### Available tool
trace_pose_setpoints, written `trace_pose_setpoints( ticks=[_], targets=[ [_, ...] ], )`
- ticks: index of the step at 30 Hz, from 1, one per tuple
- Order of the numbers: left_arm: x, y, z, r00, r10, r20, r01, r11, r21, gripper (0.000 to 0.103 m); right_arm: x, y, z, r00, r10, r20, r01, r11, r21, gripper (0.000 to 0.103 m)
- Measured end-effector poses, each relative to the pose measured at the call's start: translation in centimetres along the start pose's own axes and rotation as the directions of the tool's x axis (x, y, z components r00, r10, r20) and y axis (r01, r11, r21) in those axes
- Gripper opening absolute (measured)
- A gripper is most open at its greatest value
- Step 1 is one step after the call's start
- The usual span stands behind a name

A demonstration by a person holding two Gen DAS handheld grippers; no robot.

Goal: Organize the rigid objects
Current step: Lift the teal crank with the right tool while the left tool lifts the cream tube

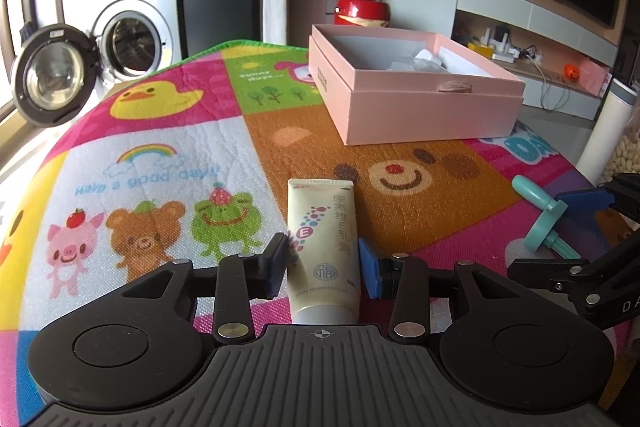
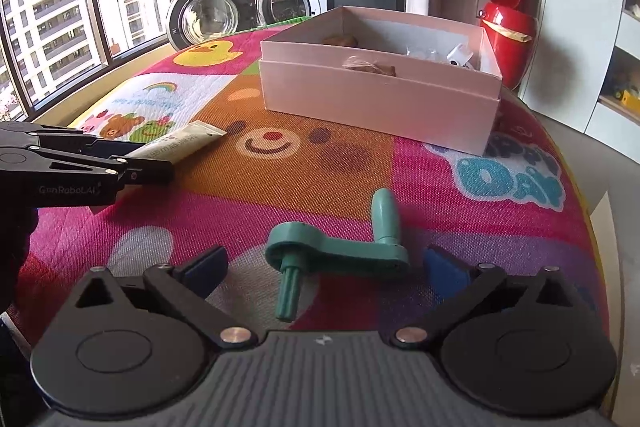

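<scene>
A cream tube lies lengthwise on the colourful play mat. My left gripper straddles its lower half, with the pads close against both sides and no visible squeeze; it counts as open. A teal crank handle lies on the mat between the fingers of my right gripper, which is wide open and well clear of it. The left wrist view shows the teal handle and the right gripper at the right edge. In the right wrist view the left gripper and tube are at the left.
An open pink box stands at the back of the mat, holding small white and brown items. Behind it is a red bin with its lid up. A washing machine has its door open. A white cylinder stands at the right.
</scene>
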State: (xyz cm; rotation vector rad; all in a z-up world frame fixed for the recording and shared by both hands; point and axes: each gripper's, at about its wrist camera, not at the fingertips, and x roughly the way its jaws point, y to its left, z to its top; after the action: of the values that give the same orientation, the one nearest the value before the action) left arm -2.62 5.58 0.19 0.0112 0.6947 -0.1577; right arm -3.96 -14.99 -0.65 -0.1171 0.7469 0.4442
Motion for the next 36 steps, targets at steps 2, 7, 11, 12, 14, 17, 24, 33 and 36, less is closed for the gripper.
trace_pose_setpoints(
  ticks=[2, 7, 11, 12, 14, 17, 24, 33, 36],
  targets=[
    [0.0, 0.0, 0.0, 1.0, -0.003, -0.001, 0.003, 1.0, -0.004, 0.043, 0.0, -0.1, 0.1, 1.0, 0.002, 0.004, -0.002, 1.0, 0.009, 0.103],
    [-0.1, 1.4, 0.2, 0.999, -0.045, -0.011, 0.043, 0.992, -0.117, 0.043, 0.4, -0.1, 0.6, 1.0, -0.004, 0.007, 0.004, 1.0, 0.012, 0.103],
    [0.0, 2.9, 0.9, 0.993, -0.108, -0.046, 0.094, 0.968, -0.233, 0.041, 0.6, 0.1, 0.4, 1.0, -0.016, 0.014, 0.016, 1.0, -0.001, 0.103],
    [0.0, 3.2, 1.0, 0.992, -0.118, -0.054, 0.101, 0.964, -0.247, 0.041, 0.6, 0.0, 0.4, 1.0, -0.015, 0.015, 0.015, 1.0, 0.0, 0.103],
    [0.1, 3.3, 1.2, 0.989, -0.128, -0.07, 0.106, 0.961, -0.257, 0.041, 0.6, 0.0, 0.4, 1.0, -0.016, 0.017, 0.016, 1.0, 0.0, 0.103],
    [0.3, 3.0, 1.7, 0.988, -0.12, -0.095, 0.094, 0.966, -0.241, 0.041, 0.6, 0.1, 0.4, 1.0, -0.021, 0.019, 0.021, 1.0, -0.002, 0.103],
    [0.0, 0.2, 0.7, 0.998, -0.019, -0.054, 0.015, 0.998, -0.066, 0.041, 0.4, 0.0, 0.1, 0.998, -0.037, 0.043, 0.036, 0.999, 0.019, 0.095],
    [-0.7, -0.7, -0.2, 0.999, -0.035, -0.006, 0.035, 0.999, 0.008, 0.03, -0.4, 0.2, 0.5, 0.998, -0.05, 0.046, 0.051, 0.998, -0.022, 0.071],
    [-1.0, -1.2, -0.4, 0.998, -0.064, -0.018, 0.064, 0.997, 0.045, 0.03, -1.3, -0.2, 1.0, 0.998, -0.037, 0.041, 0.039, 0.999, -0.036, 0.071]
  ],
)
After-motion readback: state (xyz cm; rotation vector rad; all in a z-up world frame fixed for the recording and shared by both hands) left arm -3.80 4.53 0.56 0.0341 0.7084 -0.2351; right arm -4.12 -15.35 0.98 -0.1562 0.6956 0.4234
